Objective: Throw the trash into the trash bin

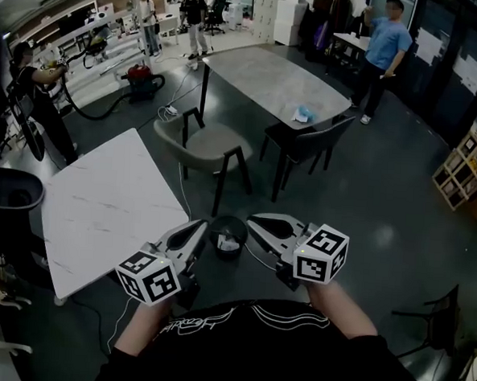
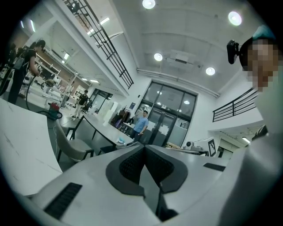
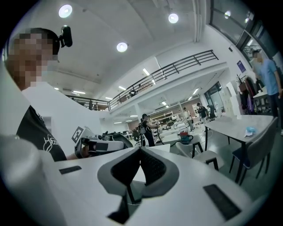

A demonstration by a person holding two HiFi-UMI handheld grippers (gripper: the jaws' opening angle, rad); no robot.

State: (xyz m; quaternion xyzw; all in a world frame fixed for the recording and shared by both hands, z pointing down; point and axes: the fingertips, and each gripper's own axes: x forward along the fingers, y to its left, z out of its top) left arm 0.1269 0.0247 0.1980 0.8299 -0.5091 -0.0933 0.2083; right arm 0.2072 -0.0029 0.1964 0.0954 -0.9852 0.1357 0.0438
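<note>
On the dark floor (image 1: 367, 201) stood a black trash bin (image 1: 228, 254) just off a corner of the white table (image 1: 101, 201). A blue item (image 1: 304, 114) lay near an edge of the grey table (image 1: 261, 78).

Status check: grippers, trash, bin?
Left gripper shut, empty. Right gripper shut, empty. White trash lies in the bin, between the two grippers. Nothing blocks the bin.

The trash bin (image 1: 229, 220) is black, the trash (image 1: 229, 244) white. The counter (image 1: 100, 209) is white with faint grey veins. The left hand-held gripper (image 1: 202, 224) and right hand-held gripper (image 1: 250, 219) are white, with black-and-white square-patterned cubes.
</note>
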